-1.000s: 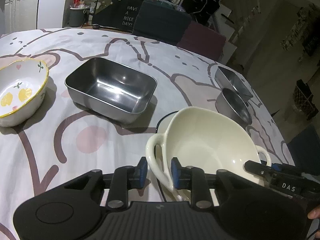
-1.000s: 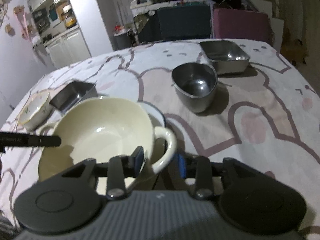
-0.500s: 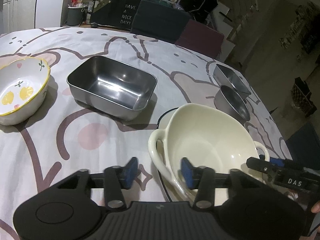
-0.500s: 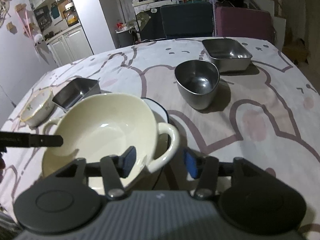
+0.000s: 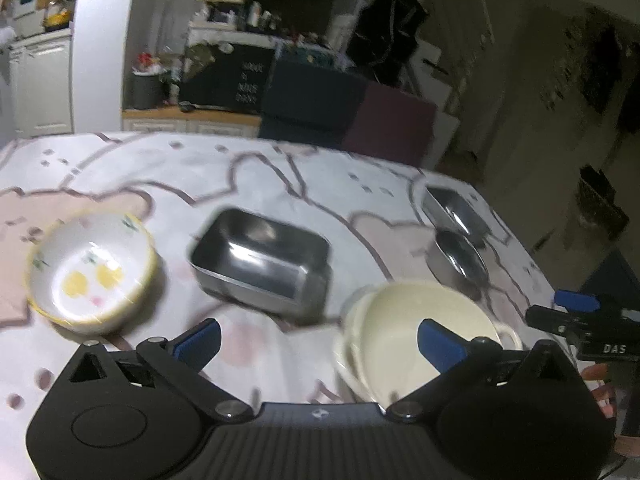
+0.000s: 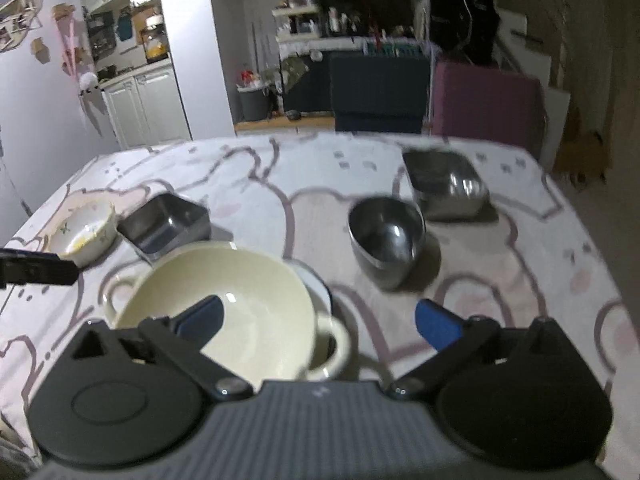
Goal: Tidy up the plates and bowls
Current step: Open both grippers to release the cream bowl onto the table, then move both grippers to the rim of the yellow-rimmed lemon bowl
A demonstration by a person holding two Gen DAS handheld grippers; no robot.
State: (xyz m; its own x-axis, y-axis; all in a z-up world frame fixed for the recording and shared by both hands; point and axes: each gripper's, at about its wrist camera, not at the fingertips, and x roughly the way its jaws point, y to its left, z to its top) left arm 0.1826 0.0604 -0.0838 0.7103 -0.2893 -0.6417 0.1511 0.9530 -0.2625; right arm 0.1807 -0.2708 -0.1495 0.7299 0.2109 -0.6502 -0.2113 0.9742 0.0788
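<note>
A cream two-handled bowl (image 5: pixel 416 332) (image 6: pixel 236 300) rests on a white plate with a dark rim (image 6: pixel 318 286) near the table's front. My left gripper (image 5: pixel 318 338) is open wide and empty, pulled back above the bowl's left side. My right gripper (image 6: pixel 318 320) is open wide and empty, above the bowl's right handle. A white bowl with yellow lemons (image 5: pixel 90 276) (image 6: pixel 82 230) sits at the left. A steel rectangular tray (image 5: pixel 260 258) (image 6: pixel 166 224) is beside it. A round steel bowl (image 6: pixel 386 238) (image 5: pixel 460 258) and a second steel tray (image 6: pixel 444 184) (image 5: pixel 452 208) stand at the right.
The table (image 6: pixel 280 184) has a white cloth with pink cartoon outlines. Its far edge meets a dark blue chair (image 6: pixel 380 92) and a maroon chair (image 6: pixel 484 104). The table's right edge (image 5: pixel 532 252) drops to the floor.
Both grippers have opened wide, let go of the cream bowl's handles and pulled back and up. The bowl now rests on the plate.
</note>
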